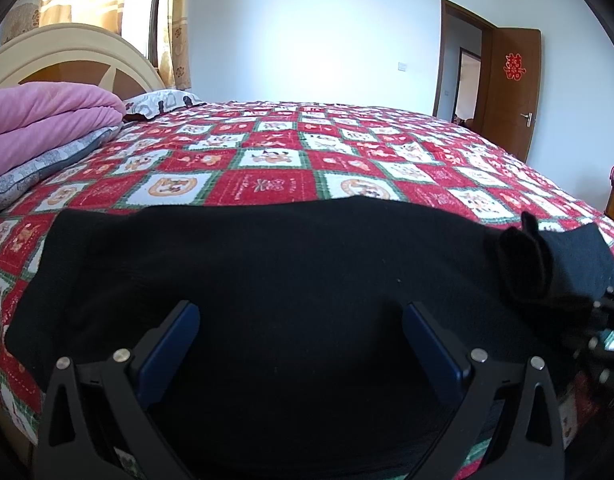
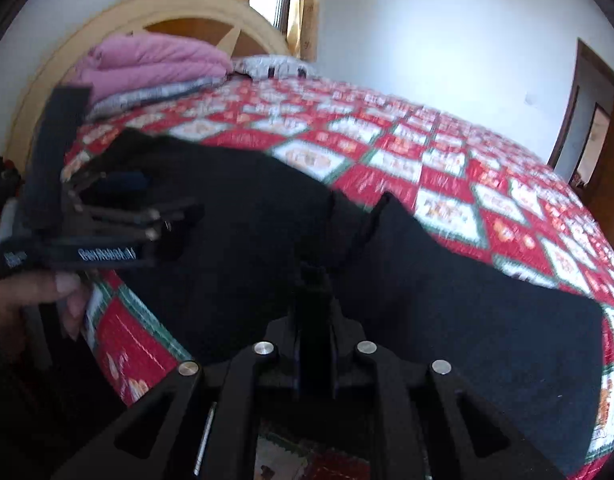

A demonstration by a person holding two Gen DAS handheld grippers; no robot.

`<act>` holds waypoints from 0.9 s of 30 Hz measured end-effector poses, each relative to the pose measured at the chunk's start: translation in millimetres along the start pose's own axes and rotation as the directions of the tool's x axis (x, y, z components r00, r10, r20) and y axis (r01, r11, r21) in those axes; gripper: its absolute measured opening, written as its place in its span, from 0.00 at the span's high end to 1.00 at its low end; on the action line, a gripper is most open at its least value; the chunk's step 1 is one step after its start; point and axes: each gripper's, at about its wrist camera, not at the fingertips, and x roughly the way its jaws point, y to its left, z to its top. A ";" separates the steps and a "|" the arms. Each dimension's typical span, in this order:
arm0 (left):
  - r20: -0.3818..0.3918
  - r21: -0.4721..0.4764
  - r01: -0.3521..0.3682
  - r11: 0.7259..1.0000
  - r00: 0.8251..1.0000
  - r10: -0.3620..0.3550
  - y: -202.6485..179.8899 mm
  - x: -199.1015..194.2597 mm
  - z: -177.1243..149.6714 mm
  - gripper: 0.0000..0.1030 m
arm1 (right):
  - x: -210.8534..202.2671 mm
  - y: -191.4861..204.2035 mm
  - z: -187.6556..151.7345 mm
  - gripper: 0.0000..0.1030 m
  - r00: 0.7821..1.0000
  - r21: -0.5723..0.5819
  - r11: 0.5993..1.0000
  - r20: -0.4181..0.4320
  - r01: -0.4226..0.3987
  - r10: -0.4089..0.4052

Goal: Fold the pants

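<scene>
The black pants point(image 1: 287, 280) lie partly folded; left gripper point(image 1: 301, 332) gapes empty, right gripper point(image 2: 313, 280) pinches cloth.

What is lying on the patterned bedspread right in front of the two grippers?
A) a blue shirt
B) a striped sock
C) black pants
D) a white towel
C: the black pants are spread across the red and white bedspread, below the open left gripper.
</scene>
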 end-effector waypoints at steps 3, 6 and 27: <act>0.019 -0.020 0.005 1.000 1.000 -0.005 0.9 -10.0 5.3 0.00 | -8.1 5.0 -2.5 0.57 1.000 -0.042 0.999 0.001 0.003 -0.003; 0.053 -0.003 0.028 1.000 0.998 -0.027 -7.7 -22.7 14.1 0.00 | -30.3 0.3 -3.6 0.55 0.999 -0.023 0.999 0.014 -0.037 0.038; -0.162 0.158 0.207 0.966 0.970 -0.181 -137.6 35.8 23.0 0.21 | -78.5 -193.4 -48.8 0.55 0.985 0.632 0.763 -0.001 0.133 -0.171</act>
